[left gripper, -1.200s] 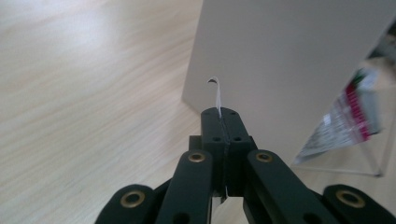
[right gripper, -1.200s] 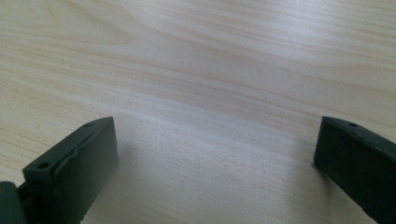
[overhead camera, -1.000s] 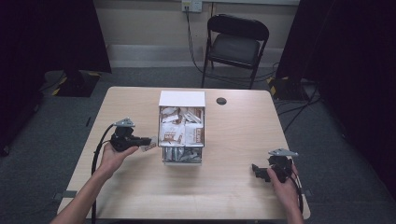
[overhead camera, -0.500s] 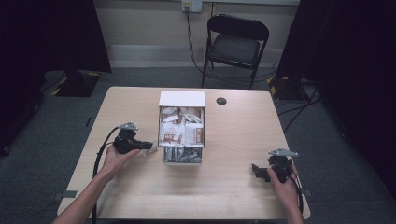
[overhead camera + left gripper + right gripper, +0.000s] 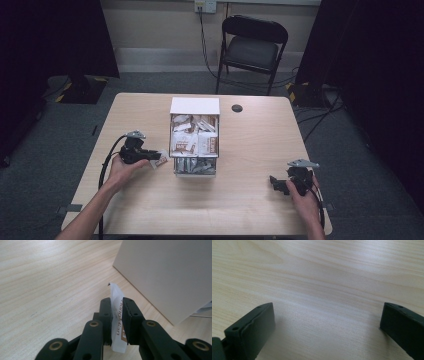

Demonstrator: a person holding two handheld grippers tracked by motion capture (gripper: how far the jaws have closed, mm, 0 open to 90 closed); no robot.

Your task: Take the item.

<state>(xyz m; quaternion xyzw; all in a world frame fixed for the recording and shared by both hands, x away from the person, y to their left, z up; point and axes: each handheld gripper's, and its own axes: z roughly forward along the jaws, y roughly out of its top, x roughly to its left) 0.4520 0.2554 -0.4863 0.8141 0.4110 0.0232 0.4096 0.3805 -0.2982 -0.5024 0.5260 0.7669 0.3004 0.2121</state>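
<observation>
Presently, at the left of the high view, the left hand-held gripper (image 5: 156, 156) is held low over the desk (image 5: 250, 210) by the person's left hand (image 5: 120, 167), its black cable looping back along the forearm. Its jaws stand narrow and have just been easing apart, with a small white sachet (image 5: 161, 159) between them. In the left gripper view the same hand-held gripper (image 5: 117, 312) has the sachet (image 5: 117, 315) standing on edge in the gap, brown lettering on its face; its top corner rises above the jaw tips and its lower end hangs below them. The left pad lies against the sachet, while a thin slit shows on the right side, so a firm clamp cannot be confirmed. The sachet sits just beside the left wall of the white box (image 5: 194, 106), not touching it.

At the middle of the desk, the white box stands open at the top and is packed with similar white and brown sachets, with silvery packets in its nearer compartment. A small dark round fitting (image 5: 237, 108) is set in the desk behind the box, to the right.

At the right, the right hand-held gripper (image 5: 274, 181) rests near the desk's front edge, well apart from the box. Its jaws stand wide, with bare wood between them in the right gripper view (image 5: 327, 322).
</observation>
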